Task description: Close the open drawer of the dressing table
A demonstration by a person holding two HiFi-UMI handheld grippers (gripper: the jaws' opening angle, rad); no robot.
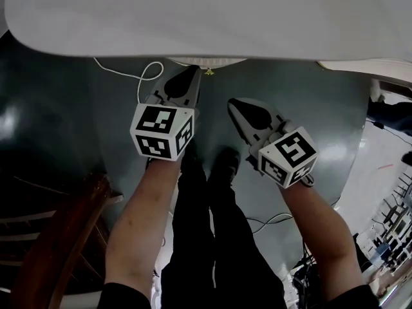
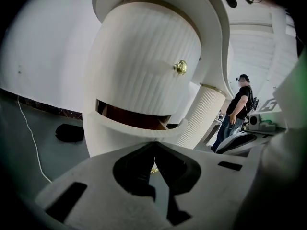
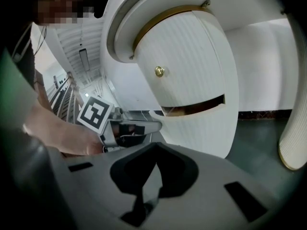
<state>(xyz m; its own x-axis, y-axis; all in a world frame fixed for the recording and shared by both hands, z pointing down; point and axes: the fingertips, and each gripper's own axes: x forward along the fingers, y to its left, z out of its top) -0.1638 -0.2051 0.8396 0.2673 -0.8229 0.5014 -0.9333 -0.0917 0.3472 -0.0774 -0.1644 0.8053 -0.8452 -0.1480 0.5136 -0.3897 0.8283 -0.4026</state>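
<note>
Nothing done yet: the drawer (image 2: 125,128) at lower centre gapes open. My left tongs (image 1: 191,71) and right tongs (image 1: 233,104) are pinched together, empty.

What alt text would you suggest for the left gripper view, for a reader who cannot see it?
A white, ribbed dressing table with its lower drawer pulled partly open, showing a brown interior, below a brass knob. In the foreground, the left gripper is shut and empty, aimed at the drawer; a person stands at the right.
</note>
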